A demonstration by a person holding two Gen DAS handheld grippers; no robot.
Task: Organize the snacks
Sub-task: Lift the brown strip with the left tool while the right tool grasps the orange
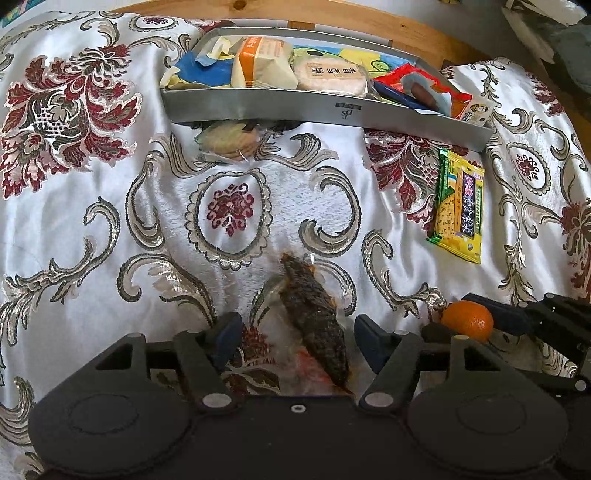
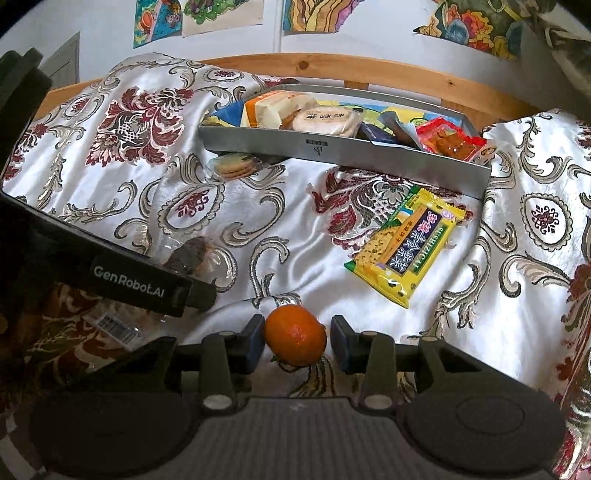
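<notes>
White satin cloth (image 1: 92, 192) with red and grey floral embroidery covers the bed, and a wooden rail (image 2: 369, 70) runs along its far edge below a wall hung with bright drawings (image 2: 314, 14). At the left, the left hand-held gripper (image 1: 291, 339) stands open, its pads apart on either side of a dark dried fish in a clear wrapper (image 1: 314, 314) lying on the cloth, neither pad touching it. Farther back, a clear pack of round biscuits (image 1: 227, 138) sits partly under the front wall of a grey metal tray (image 1: 295, 107), which is filled with wrapped snacks. Right of centre, a yellow and green cracker packet (image 1: 458, 206) lies just in front of the tray. At the right, the right hand-held gripper (image 2: 297, 343) brackets a small orange (image 2: 295, 339); its left pad meets the fruit, with a gap at the right pad.
</notes>
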